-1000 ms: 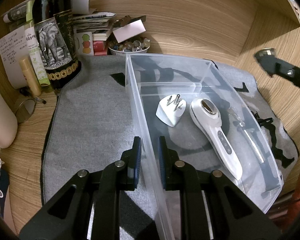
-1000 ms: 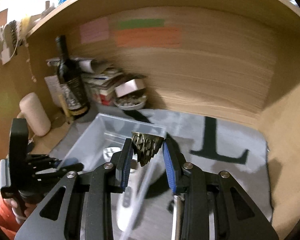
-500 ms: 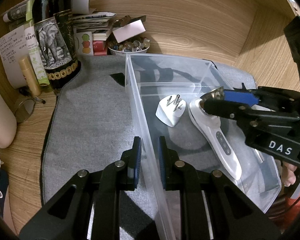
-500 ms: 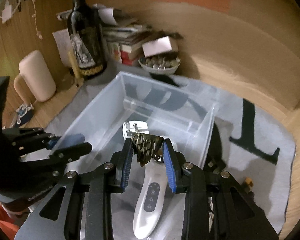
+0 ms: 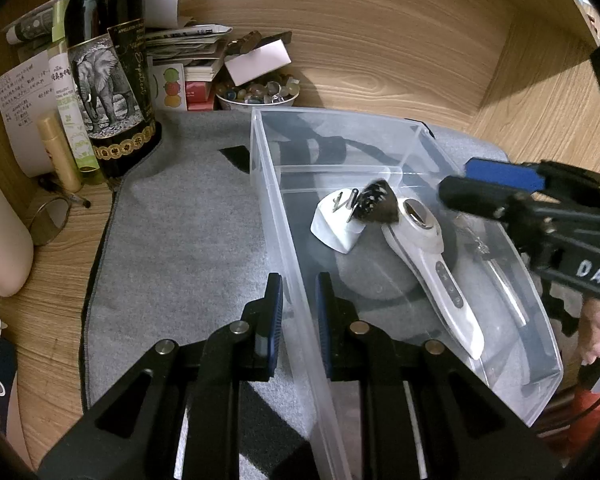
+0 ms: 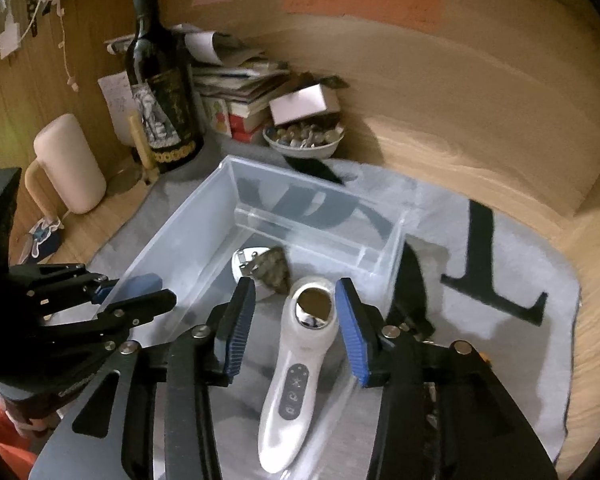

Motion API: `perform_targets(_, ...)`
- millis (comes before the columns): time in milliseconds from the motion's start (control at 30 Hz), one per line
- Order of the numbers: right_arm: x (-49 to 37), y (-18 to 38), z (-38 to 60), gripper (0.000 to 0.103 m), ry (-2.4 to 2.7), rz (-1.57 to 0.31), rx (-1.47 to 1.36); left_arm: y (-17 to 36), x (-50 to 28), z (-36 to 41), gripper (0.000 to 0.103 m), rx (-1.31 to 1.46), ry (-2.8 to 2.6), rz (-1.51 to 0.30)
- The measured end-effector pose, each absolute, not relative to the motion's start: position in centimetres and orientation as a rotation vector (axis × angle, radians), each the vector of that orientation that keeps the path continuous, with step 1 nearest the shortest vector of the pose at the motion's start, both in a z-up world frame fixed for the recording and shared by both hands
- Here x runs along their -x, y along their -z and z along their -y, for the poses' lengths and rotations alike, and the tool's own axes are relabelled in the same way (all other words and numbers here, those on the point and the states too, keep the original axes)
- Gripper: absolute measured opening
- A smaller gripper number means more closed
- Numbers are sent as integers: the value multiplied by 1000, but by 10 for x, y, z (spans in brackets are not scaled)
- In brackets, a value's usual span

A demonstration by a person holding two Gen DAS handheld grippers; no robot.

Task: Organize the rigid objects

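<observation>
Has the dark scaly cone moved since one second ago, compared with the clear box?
Yes. The dark scaly cone has left the right gripper, whose jaws are opening, and now lies inside the clear box, beside the white plug.

Clear plastic bin point(image 5: 284, 248), open top, on grey mat. Inside: dark scaly cone-shaped piece point(image 5: 374, 204) blurred, against white plug adapter point(image 5: 334, 226), prongs up; can't tell if resting. White handheld device point(image 5: 432, 264) flat, metal head twd far end, buttons up. Thin clear/metal rod point(image 5: 500, 276) along right wall.
</observation>
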State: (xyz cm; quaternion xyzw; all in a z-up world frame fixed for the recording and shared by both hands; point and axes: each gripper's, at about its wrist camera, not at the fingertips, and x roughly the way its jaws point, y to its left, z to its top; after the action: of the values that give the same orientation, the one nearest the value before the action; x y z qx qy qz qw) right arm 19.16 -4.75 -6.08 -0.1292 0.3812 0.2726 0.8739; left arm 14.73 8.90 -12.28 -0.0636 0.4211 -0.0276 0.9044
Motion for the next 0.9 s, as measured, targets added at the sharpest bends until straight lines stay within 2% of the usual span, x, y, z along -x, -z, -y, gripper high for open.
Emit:
perform_targets(267,-181,36,83,49,-481,-707,229,123,-147,-88,16,129,56,-870)
perform_targets(367,-177,27,107,56,-424,-674,205,123,-147,-89,16,129,57,-870)
perform_targets(500,-172,25,135,57,-348,-673,190,123,-147,-89,16,130,58,-870)
perform_targets(900,-165,93,162,57,-319,-896,148,122,-148,-89,16,123,56,-873)
